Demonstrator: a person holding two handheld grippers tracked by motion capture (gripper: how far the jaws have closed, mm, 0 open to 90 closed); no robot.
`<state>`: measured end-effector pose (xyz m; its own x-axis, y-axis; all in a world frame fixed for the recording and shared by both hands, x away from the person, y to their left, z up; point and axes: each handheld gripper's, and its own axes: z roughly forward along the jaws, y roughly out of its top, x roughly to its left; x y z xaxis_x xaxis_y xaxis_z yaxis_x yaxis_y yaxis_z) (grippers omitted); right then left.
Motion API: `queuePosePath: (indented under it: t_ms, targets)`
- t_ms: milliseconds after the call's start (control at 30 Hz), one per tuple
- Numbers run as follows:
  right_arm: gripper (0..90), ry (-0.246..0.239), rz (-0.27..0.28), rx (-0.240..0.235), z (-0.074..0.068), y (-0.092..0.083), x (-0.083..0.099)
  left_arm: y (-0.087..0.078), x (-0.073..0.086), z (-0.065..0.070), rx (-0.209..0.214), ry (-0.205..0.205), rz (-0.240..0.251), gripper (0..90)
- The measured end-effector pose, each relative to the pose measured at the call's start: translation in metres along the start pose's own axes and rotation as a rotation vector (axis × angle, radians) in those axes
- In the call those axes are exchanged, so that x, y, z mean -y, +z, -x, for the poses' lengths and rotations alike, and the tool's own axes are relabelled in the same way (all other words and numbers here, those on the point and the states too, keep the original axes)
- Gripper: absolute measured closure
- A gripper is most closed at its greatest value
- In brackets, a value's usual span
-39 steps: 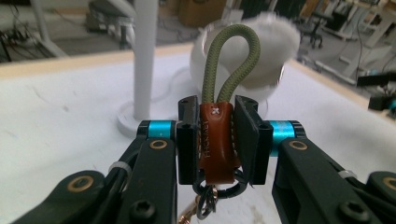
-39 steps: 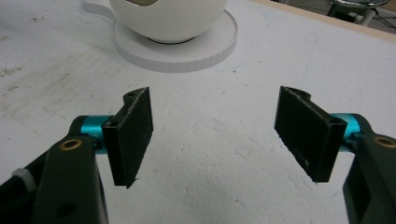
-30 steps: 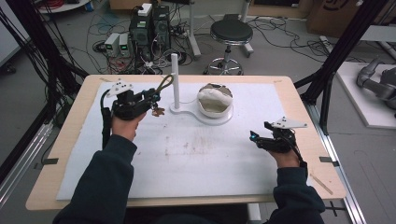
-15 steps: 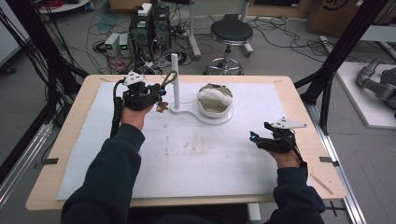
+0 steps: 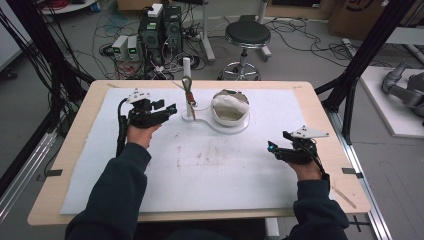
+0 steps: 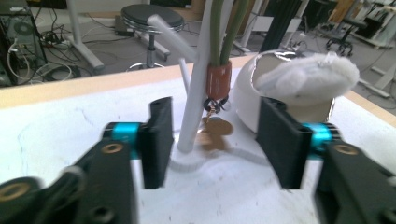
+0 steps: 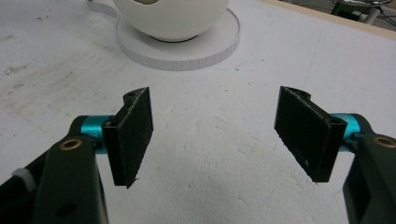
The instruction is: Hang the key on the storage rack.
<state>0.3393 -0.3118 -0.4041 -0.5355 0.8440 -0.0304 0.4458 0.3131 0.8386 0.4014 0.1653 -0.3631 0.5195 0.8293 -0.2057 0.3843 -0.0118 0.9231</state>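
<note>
On the white mat [image 5: 150,195], left to right. Left gripper [image 5: 170,108] lies low over the mat's far left part, pointing right toward the white stand [image 5: 187,75]. Its jaws have just been opening; they now stand wide apart with nothing pressed between the pads, released. In the left gripper view the stand's post and the hanging keychain [image 6: 215,114] sit in the gap beyond the jaw tips, not touched by either pad.

Keychain: green cord loop [image 5: 188,82] hooked on the stand's peg, long axis vertical, hanging straight down beside the post. Reddish-brown collar [image 6: 218,80] gathers the cord; below it a small ring and a flat brown tag [image 6: 214,132], tag end pointing down toward the stand's base, close to the mat. Whether the tag touches the base cannot be told.

White bowl [image 5: 230,107] just right of the post, standing on the round end of the same white base plate [image 7: 219,42]. Bowl holds a soft white bundle [image 6: 308,74], cloth or wadding, mounded above the rim.

Right gripper [image 5: 274,148] well apart from all this, at the mat's right edge, pointing left. Jaws spread wide, empty; bare mat between them in the right gripper view, bowl and base farther off.
</note>
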Motion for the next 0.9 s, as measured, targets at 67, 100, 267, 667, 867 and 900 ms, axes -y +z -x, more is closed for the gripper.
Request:
queuePosePath:
  t_ms: [67, 100, 267, 667, 867, 900]
  targets:
    - [28.4, 0.002, 0.0, -0.004, 0.0, 0.0, 0.0, -0.006, 0.009, -0.003, -0.001, -0.013, 0.01, 27.7]
    - [28.4, 0.002, 0.0, -0.004, 0.0, 0.0, 0.0, -0.01, 0.013, -0.005, 0.001, -0.017, 0.019, 27.7]
    - [28.3, 0.001, 0.0, -0.011, -0.001, 0.002, 0.0, -0.028, 0.031, -0.013, 0.054, 0.011, 0.072, 20.1]
    - [21.4, 0.005, -0.003, -0.043, -0.002, 0.006, 0.0, -0.061, 0.064, -0.021, 0.084, 0.079, 0.1, 17.8]
    - [21.2, -0.002, 0.007, -0.039, -0.001, 0.005, 0.0, -0.068, 0.073, -0.023, 0.056, 0.089, 0.089, 17.8]
    - [21.2, -0.002, 0.007, -0.039, -0.001, 0.005, 0.0, -0.068, 0.073, -0.023, 0.056, 0.089, 0.089, 17.8]
